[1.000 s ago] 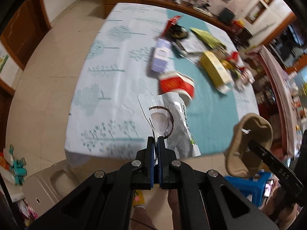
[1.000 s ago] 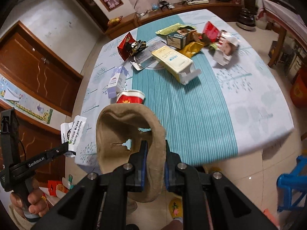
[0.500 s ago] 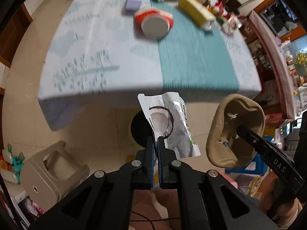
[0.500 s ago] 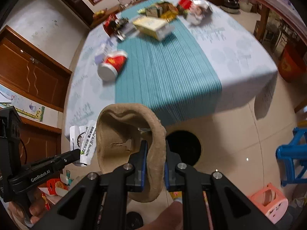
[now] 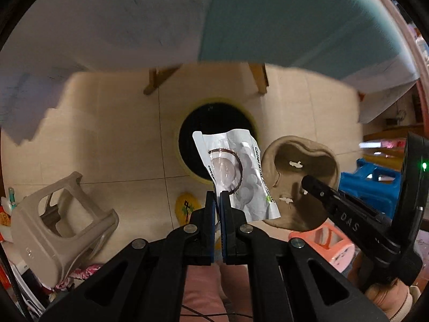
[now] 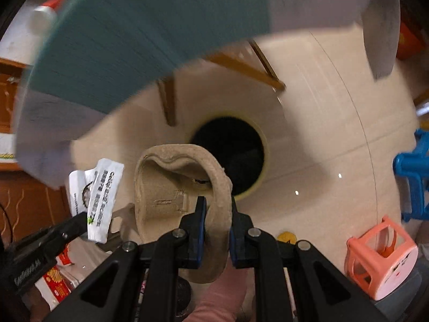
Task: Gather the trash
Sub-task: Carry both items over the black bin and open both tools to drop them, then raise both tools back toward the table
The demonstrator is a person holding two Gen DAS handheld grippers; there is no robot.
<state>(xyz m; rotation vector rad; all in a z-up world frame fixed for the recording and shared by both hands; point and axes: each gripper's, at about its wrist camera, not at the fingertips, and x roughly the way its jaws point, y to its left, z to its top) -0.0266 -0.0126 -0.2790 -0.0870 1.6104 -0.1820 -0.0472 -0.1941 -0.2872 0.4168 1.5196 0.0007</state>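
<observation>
A: left gripper (image 5: pixel 217 197)?
B: clamped tight on the lower edge of a white foil wrapper (image 5: pixel 236 177), centre of the left-wrist frame; the wrapper stands up from the jaws and overlaps the dark mouth of the bin (image 5: pixel 187 131) on the floor

A: right gripper (image 6: pixel 217 206)?
B: closed on the rim of a brown moulded-pulp tray (image 6: pixel 166 187), lower centre of the right-wrist frame; pads pinch the wall from both sides, one inside the cavity and one outside. Same tray shows right of centre in the left view

A: bin in the right view?
B: yes, black opening with a yellowish rim (image 6: pixel 264 161), centre frame, just behind the tray's top edge. Tablecloth (image 6: pixel 134 26) fills the top of both frames, blurred

A: handling?
B: wrapper is thin film, near weightless, slick, looks empty and flat. Edge grip is fine, but it may cling to a pad on release or drift sideways when dropped. Tray looks light and fairly stiff, yet it's pulp, so it crushes or tears if squeezed hard. The rim wall is the right spot, as the rough surface grips well

A: risk?
B: my guess is both pieces are close to over the opening. The tray looks wide against the bin mouth and may catch on the rim if it goes in flat; edge-first seems safer

A: other stuff?
B: grey stool (image 5: pixel 59 220) lower left of the left view, pink stool (image 6: pixel 380 257) lower right of the right view, both clear of the bin
</observation>
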